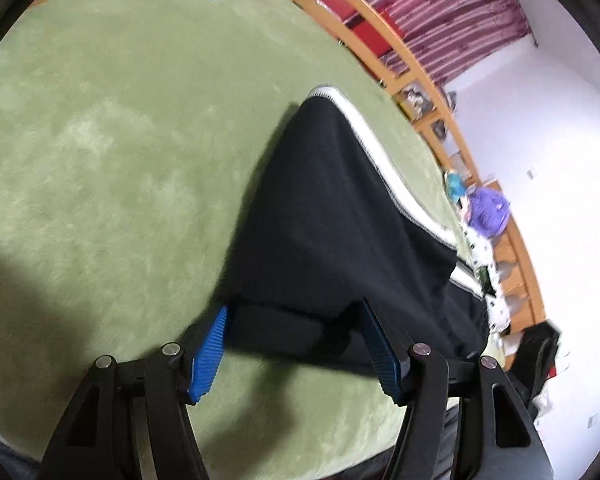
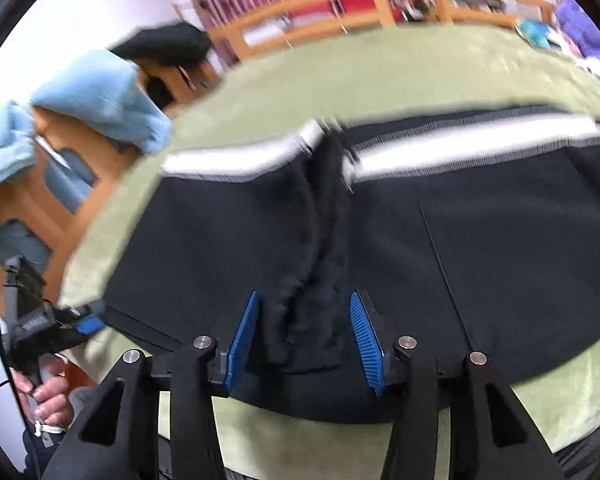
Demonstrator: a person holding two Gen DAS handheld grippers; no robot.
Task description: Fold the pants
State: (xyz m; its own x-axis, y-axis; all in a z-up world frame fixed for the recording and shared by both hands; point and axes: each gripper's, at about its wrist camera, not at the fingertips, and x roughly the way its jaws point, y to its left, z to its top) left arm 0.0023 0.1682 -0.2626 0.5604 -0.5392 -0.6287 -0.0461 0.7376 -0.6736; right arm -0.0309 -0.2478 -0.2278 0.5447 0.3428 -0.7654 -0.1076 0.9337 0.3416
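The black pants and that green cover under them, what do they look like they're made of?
Black pants: a soft matte knit, perhaps fleece, judging by the fuzzy seam ridge and dull surface; the white side stripe looks smoother. Green cover: plush short-pile fabric, showing brushed light and dark patches.

I see black fabric pants (image 2: 480, 248) with a white side stripe (image 2: 472, 148) edged in grey stitching; they lie on a pale green plush blanket (image 1: 112, 152); my left gripper (image 1: 294, 320) and right gripper (image 2: 304, 308) are black with ribbed bright blue pads (image 2: 244, 340); a light blue fluffy towel (image 2: 100, 96) sits at the blanket's edge; behind stand orange-brown wooden shelves (image 1: 384, 68), curtains striped maroon and pink (image 1: 452, 20), a red panel (image 1: 364, 28), a purple bundle (image 1: 488, 210) and a white wall (image 1: 560, 128).
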